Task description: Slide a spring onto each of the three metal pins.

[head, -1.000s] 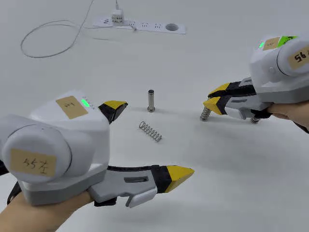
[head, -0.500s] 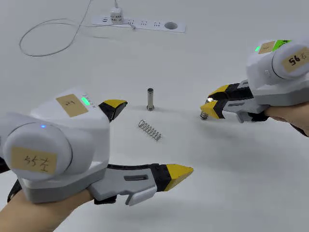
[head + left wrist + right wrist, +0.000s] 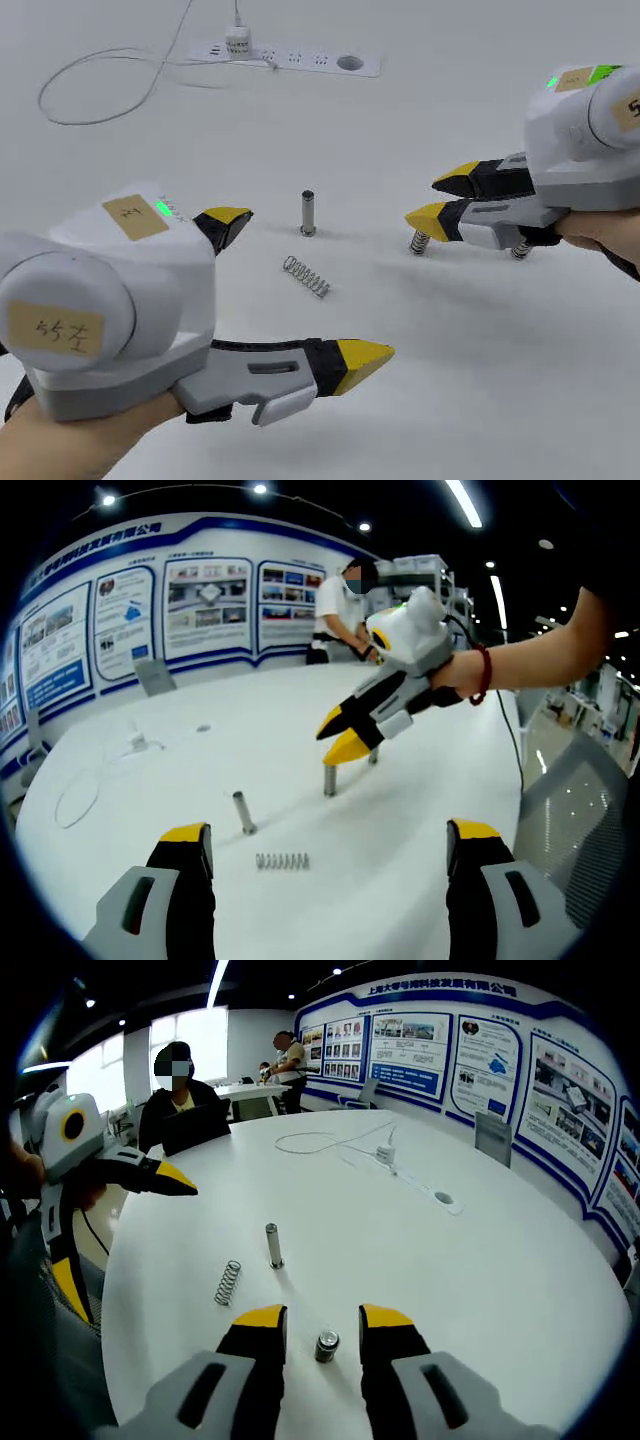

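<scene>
— Okay, next step?
— My left gripper (image 3: 330,834) has its jaws wide and empty; I'd close them on the loose spring (image 3: 305,277) lying flat just ahead, pinching near one end so its bore lines up over the bare pin (image 3: 308,214) beyond.
— Other side?
— My right gripper (image 3: 440,199) is narrowly parted, holding nothing, above a sprung pin (image 3: 420,242); second sprung pin (image 3: 519,250) beside it. Plain white table (image 3: 420,400), power strip (image 3: 300,56) at the far edge.

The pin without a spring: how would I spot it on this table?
Start at the white power strip on the far side of the white table, then come toward yourself to mid-table. The bare pin stands upright there, with a loose spring lying just in front. Unlike the sprung pins to its right, its shaft is smooth.
</scene>
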The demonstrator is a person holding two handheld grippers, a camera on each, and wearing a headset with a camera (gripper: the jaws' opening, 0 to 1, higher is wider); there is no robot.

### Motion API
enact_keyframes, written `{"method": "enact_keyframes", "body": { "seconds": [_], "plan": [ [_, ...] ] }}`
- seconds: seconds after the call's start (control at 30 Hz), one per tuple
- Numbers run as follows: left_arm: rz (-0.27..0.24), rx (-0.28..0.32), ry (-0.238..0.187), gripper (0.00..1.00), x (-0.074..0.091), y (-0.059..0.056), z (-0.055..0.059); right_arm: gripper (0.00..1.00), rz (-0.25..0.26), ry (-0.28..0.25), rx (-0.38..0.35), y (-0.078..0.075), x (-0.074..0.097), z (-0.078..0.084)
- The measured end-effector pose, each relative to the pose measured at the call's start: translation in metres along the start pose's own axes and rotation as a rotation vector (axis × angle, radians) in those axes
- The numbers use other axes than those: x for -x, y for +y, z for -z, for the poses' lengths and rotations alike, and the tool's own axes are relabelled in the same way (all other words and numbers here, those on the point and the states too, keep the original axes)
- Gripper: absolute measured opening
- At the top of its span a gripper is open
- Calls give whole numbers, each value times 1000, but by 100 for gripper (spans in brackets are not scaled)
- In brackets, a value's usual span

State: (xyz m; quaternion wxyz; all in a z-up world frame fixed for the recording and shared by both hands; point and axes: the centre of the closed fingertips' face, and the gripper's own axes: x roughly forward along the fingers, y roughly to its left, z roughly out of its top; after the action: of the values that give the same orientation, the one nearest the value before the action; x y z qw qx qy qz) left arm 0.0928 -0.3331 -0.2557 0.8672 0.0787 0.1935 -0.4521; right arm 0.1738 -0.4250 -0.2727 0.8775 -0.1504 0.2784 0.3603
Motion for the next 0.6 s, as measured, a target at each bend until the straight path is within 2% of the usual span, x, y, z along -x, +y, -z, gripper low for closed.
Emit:
{"method": "enact_keyframes", "body": {
  "seconds": [0.3,0.6],
  "plan": [
    [-12,14,6,100,7,1,0,33,-39,-33,-10,18,1,-19],
    [-34,9,20,100,16,6,4,35,-87,-16,-3,42,-11,-18]
  ]
}}
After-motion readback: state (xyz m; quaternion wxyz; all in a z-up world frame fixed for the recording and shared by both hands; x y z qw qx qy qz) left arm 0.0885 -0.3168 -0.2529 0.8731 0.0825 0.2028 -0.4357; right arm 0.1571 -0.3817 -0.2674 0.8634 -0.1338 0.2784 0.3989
